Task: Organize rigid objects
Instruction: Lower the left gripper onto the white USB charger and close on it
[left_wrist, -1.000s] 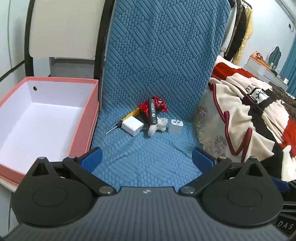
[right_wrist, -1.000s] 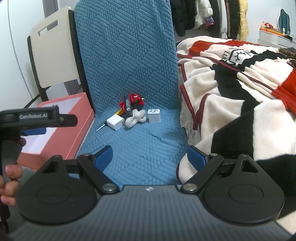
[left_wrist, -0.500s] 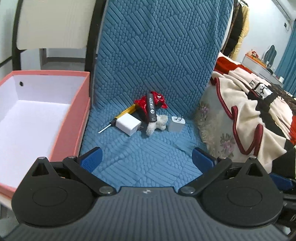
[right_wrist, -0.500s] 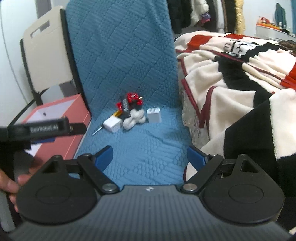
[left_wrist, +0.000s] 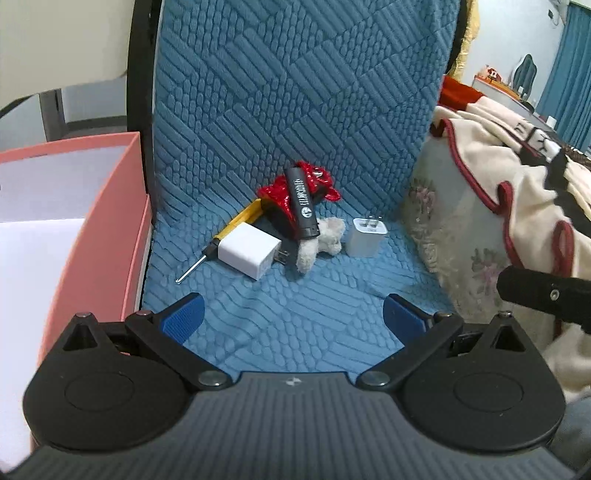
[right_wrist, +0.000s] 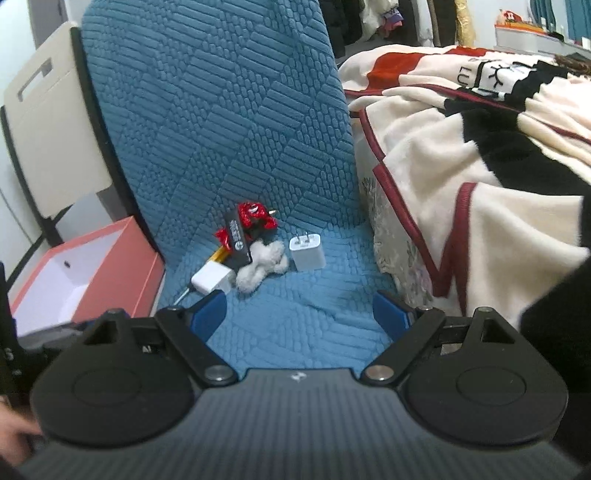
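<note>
A small pile lies at the back of the blue quilted seat (left_wrist: 295, 306). It holds a white charger cube (left_wrist: 248, 250), a second white plug (left_wrist: 366, 236) with prongs up, a black stick (left_wrist: 302, 202) across a red toy (left_wrist: 280, 192), a yellow-handled screwdriver (left_wrist: 236, 226) and a small white plush (left_wrist: 320, 240). The same pile shows in the right wrist view: cube (right_wrist: 211, 277), plug (right_wrist: 306, 252), plush (right_wrist: 261, 264). My left gripper (left_wrist: 293, 319) is open and empty, short of the pile. My right gripper (right_wrist: 300, 314) is open and empty, also short of it.
An open pink box (left_wrist: 110, 236) with a white inside stands left of the seat, also in the right wrist view (right_wrist: 122, 266). A cream, red and black blanket (right_wrist: 461, 155) covers the bed on the right. A beige folding chair back (right_wrist: 48, 122) stands behind the box.
Both grippers have moved forward toward the pile, which now looks larger. The left view has swung right, so less of the pink box shows. Both stay open.
</note>
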